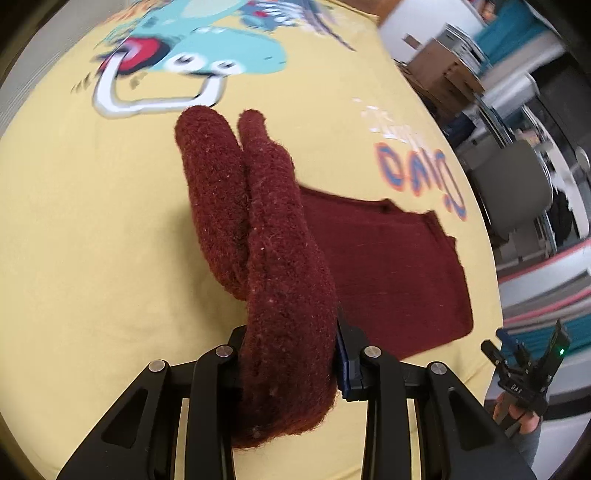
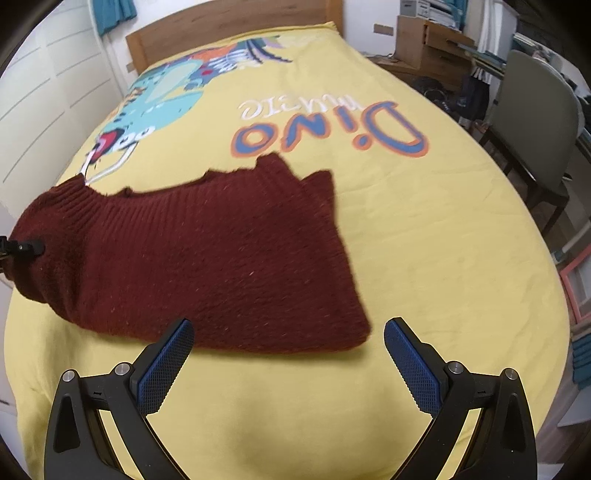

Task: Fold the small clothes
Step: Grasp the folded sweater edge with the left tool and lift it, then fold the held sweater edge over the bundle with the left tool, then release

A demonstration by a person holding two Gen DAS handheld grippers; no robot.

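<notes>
A dark red knitted garment [image 2: 207, 254] lies on the yellow dinosaur bedspread [image 2: 424, 229]. My left gripper [image 1: 295, 354] is shut on a bunched, folded-over edge of the garment [image 1: 269, 240], lifted off the bed; the flat rest of it [image 1: 388, 266] spreads to the right. My right gripper [image 2: 288, 354] is open and empty, just in front of the garment's near edge, its blue pads [image 2: 166, 365] apart. The right gripper also shows at the lower right of the left wrist view [image 1: 524, 358]. The left gripper's tip [image 2: 22, 247] shows at the garment's left end.
A wooden headboard [image 2: 229, 26] is at the far end of the bed. A grey chair [image 2: 535, 122] and cardboard boxes [image 2: 428, 40] stand to the right. White cupboard doors [image 2: 44, 85] are on the left. The bed's right edge drops to the floor.
</notes>
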